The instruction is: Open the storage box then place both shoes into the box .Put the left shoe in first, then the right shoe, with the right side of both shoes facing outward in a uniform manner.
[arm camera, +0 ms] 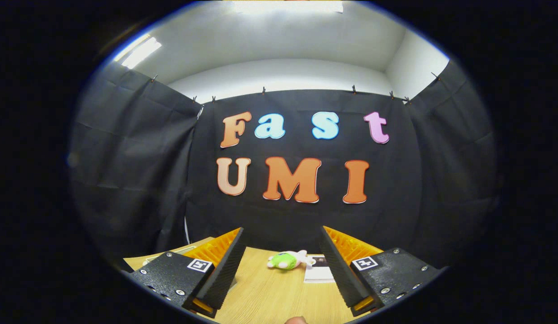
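My gripper (281, 234) is open, held level above a wooden table (270, 292), with nothing between its fingers. Both fingers (225, 265) point toward the far end of the table and the dark cloth wall behind it. A small green and white plush toy (285, 260) lies on the table beyond the fingertips, in the gap between them. No shoe or storage box is in sight here.
A white card with a dark picture (318, 269) lies flat just right of the plush toy, partly behind the right finger. A pale flat item (171, 252) sits on the table behind the left finger. Black cloth walls close the booth on three sides.
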A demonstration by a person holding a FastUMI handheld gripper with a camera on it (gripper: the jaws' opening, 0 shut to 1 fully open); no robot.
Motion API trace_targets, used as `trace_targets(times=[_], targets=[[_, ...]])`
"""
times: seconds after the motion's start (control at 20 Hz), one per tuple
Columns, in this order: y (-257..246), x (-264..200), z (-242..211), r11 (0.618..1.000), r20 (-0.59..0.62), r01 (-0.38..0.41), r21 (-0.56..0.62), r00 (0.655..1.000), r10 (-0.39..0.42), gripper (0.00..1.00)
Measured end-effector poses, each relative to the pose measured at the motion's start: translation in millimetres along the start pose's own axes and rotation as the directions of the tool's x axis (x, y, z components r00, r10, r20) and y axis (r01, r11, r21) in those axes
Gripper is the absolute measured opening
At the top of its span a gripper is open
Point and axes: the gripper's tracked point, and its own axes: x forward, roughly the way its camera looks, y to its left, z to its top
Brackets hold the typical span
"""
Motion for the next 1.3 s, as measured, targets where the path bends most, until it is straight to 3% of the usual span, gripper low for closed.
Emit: trace_targets(times=[0.35,0.6,1.3], targets=[[-19.8,-8.6,31.5,0.998,0.124,0.054,0.011,0.991,-0.055,0.97],[-31.9,-1.4,18.0,0.995,0.099,0.095,0.009,0.990,-0.096,0.97],[-25.4,16.2,6.5,0.997,0.101,0.076,-0.013,0.992,-0.074,0.98]])
